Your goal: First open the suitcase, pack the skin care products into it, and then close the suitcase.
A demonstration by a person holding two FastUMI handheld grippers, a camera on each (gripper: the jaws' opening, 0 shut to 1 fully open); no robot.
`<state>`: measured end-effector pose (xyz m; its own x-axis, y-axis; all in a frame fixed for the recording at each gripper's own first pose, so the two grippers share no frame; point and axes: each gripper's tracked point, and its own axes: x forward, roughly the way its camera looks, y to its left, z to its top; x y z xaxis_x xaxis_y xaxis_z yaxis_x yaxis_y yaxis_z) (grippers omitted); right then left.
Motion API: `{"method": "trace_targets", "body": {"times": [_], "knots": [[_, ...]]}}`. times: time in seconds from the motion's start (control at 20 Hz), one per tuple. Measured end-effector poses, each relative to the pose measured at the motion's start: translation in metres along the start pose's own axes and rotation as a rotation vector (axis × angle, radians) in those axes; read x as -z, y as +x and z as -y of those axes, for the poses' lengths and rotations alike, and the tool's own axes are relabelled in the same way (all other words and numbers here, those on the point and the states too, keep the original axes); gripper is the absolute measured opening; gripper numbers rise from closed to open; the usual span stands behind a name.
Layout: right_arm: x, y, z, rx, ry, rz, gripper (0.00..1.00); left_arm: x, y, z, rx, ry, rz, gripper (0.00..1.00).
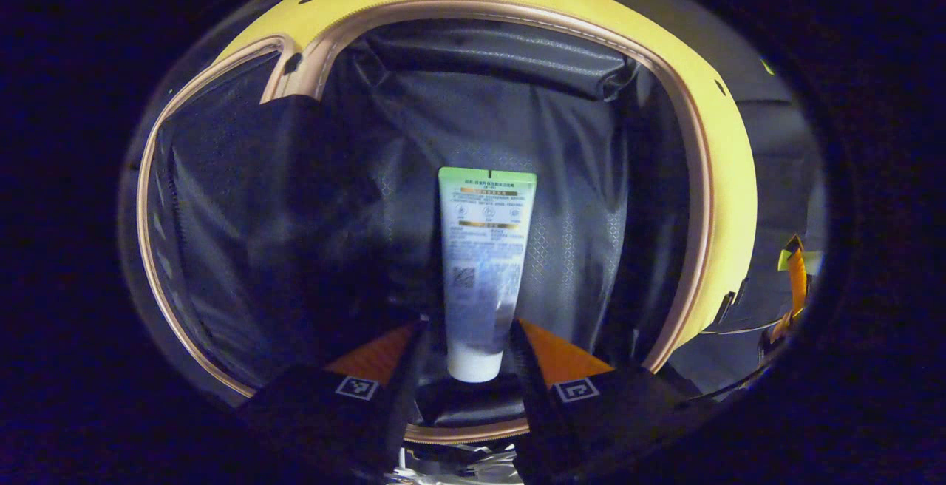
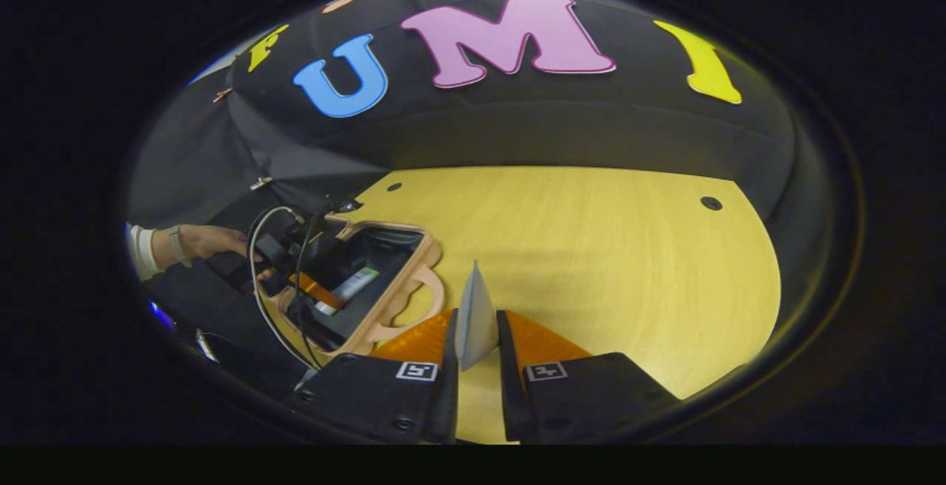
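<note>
The suitcase [image 1: 698, 174] lies open on the table, pink-rimmed with a dark lining [image 1: 517, 123]. My left gripper [image 1: 467, 328] is inside it, shut on the cap end of a white tube with a green tail [image 1: 484, 248], which points away along the lining. In the right gripper view the same suitcase [image 2: 417, 282] sits at the left with the left gripper [image 2: 295, 289], its tube [image 2: 355, 285] and the hand [image 2: 214, 239] holding that gripper. My right gripper [image 2: 477, 313] hovers over the table, shut on a thin pale tube [image 2: 475, 293] seen edge-on, flat tail up.
The yellow wooden table [image 2: 591, 248] spreads wide to the right of the suitcase, with small holes near its far edge. Black cloth walls stand behind it. A cable [image 2: 255, 278] loops off the left gripper beside the suitcase rim.
</note>
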<state>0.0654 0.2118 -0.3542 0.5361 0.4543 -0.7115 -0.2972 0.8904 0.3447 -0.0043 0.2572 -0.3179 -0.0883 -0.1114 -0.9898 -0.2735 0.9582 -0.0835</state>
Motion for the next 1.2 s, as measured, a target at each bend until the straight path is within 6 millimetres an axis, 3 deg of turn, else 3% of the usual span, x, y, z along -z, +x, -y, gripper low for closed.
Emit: {"method": "trace_targets", "body": {"times": [0.1,0.15,0.2,0.35,0.45,0.5,0.55,0.6,0.65,0.8,0.95,1.05,1.15,1.2], "knots": [[0.002,0.007,-0.027,-0.041,-0.012,-0.023,0.28,0.009,-0.022,0.004,0.067,-0.004,0.083,0.8],[0.004,0.013,-0.043,-0.066,-0.02,-0.039,0.28,0.012,-0.037,0.004,0.103,-0.008,0.137,0.74],[0.005,0.02,-0.06,-0.094,-0.022,-0.057,0.28,0.014,-0.052,0.002,0.132,-0.014,0.194,0.75],[0.007,0.046,-0.12,-0.197,0.021,-0.13,0.24,0.027,-0.098,-0.028,0.167,-0.083,0.355,0.75],[0.011,0.069,-0.154,-0.236,0.062,-0.204,0.28,0.044,-0.12,-0.059,0.155,-0.145,0.426,0.76],[0.023,0.082,-0.166,-0.24,0.071,-0.259,0.28,0.053,-0.127,-0.077,0.138,-0.168,0.452,0.76],[0.035,0.097,-0.174,-0.236,0.077,-0.307,0.28,0.064,-0.132,-0.095,0.116,-0.193,0.474,0.76],[0.049,0.11,-0.177,-0.222,0.087,-0.371,0.2,0.075,-0.137,-0.112,0.096,-0.222,0.489,0.76],[0.065,0.119,-0.177,-0.201,0.12,-0.439,0.28,0.087,-0.139,-0.127,0.089,-0.255,0.505,0.76],[0.103,0.149,-0.196,-0.152,0.344,-0.592,0.35,0.116,-0.139,-0.158,0.106,-0.372,0.544,0.76],[0.134,0.167,-0.192,-0.06,0.355,-0.663,0.32,0.143,-0.152,-0.195,0.094,-0.461,0.548,0.76],[0.138,0.171,-0.193,-0.014,0.338,-0.662,0.29,0.153,-0.154,-0.208,0.098,-0.5,0.549,0.76],[0.132,0.167,-0.199,0.017,0.376,-0.644,0.44,0.153,-0.154,-0.214,0.141,-0.56,0.564,0.76],[0.127,0.168,-0.21,-0.009,0.406,-0.62,0.49,0.151,-0.157,-0.219,0.16,-0.587,0.574,0.76]]}}
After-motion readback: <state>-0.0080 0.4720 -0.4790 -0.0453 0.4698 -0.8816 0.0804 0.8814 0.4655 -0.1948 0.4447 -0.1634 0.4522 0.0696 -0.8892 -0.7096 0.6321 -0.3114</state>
